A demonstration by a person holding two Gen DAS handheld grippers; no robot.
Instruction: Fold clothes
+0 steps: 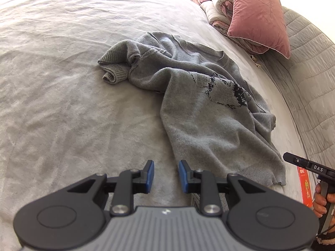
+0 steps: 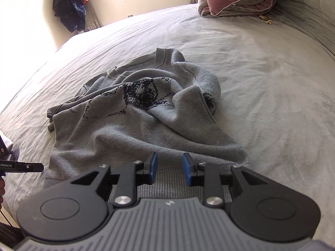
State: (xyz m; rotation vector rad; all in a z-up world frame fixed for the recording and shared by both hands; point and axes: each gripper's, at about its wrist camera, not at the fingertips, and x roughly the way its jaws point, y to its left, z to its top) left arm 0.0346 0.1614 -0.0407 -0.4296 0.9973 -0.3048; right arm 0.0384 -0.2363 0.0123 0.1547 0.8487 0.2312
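Both grippers stand with jaws parted and nothing between the blue pads. Left gripper [image 1: 166,176] hangs over bare bed sheet [image 1: 62,104]; right gripper [image 2: 169,172] hangs over the ribbed hem of the grey sweater [image 2: 134,125], which lies crumpled in the middle of both frames. At lower right of the left view, "DAS" is readable on a device partly cut off. Farther away a pink pillow [image 1: 259,14] rests on folded bedding.

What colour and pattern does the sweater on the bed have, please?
Grey knit sweater with a black geometric motif, clearest in the right wrist view.
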